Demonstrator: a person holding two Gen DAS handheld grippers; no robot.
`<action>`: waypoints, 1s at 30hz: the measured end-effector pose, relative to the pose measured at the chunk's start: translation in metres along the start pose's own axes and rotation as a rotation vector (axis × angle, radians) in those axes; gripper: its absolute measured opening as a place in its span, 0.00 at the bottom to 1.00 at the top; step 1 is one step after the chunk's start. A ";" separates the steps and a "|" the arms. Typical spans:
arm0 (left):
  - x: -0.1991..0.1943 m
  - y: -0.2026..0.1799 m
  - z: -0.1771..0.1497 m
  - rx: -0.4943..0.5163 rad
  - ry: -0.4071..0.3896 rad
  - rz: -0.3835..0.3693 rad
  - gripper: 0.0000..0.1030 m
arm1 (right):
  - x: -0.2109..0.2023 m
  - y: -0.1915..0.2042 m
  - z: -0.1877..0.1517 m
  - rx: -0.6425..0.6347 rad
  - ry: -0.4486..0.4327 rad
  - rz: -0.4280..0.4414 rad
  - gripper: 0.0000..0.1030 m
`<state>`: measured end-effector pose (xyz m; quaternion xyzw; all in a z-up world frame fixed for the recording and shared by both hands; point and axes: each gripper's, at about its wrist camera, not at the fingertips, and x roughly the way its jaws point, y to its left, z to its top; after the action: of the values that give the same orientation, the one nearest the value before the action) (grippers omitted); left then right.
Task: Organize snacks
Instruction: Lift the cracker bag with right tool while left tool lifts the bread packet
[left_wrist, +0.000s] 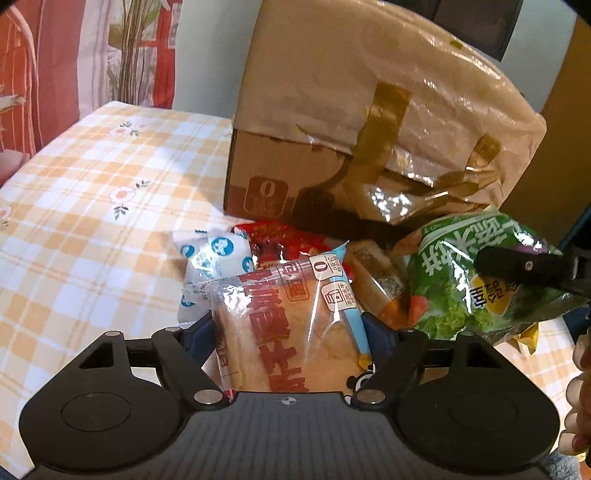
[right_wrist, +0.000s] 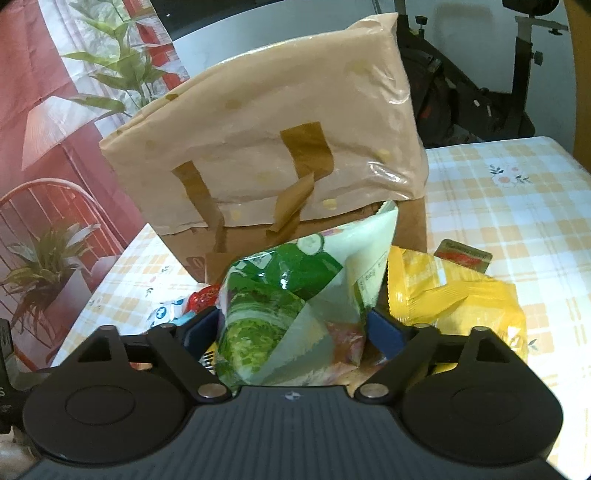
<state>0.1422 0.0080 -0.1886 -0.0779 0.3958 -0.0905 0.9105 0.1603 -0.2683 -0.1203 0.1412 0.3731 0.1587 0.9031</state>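
My left gripper is shut on a clear packet of bread with red lettering, held just above the snack pile. My right gripper is shut on a green snack bag with vegetable print; the same bag shows at the right of the left wrist view with a black finger across it. Both stand in front of a cardboard box draped with a tan plastic bag.
White-and-blue packets, a red packet and a wrapped brown bar lie in the pile. A yellow bag and a small red-label packet lie at the right. The table has a yellow checked cloth.
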 end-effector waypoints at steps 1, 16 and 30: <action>-0.003 0.001 0.000 -0.002 -0.004 0.002 0.79 | -0.001 0.002 0.000 -0.004 -0.002 0.004 0.75; -0.040 0.003 -0.001 -0.030 -0.082 0.017 0.79 | -0.029 0.032 -0.010 -0.079 -0.037 0.014 0.69; -0.085 -0.002 0.039 0.010 -0.249 -0.007 0.79 | -0.079 0.072 0.005 -0.227 -0.182 0.047 0.69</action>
<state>0.1137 0.0284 -0.1024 -0.0852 0.2792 -0.0855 0.9526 0.0978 -0.2349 -0.0405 0.0608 0.2659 0.2075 0.9395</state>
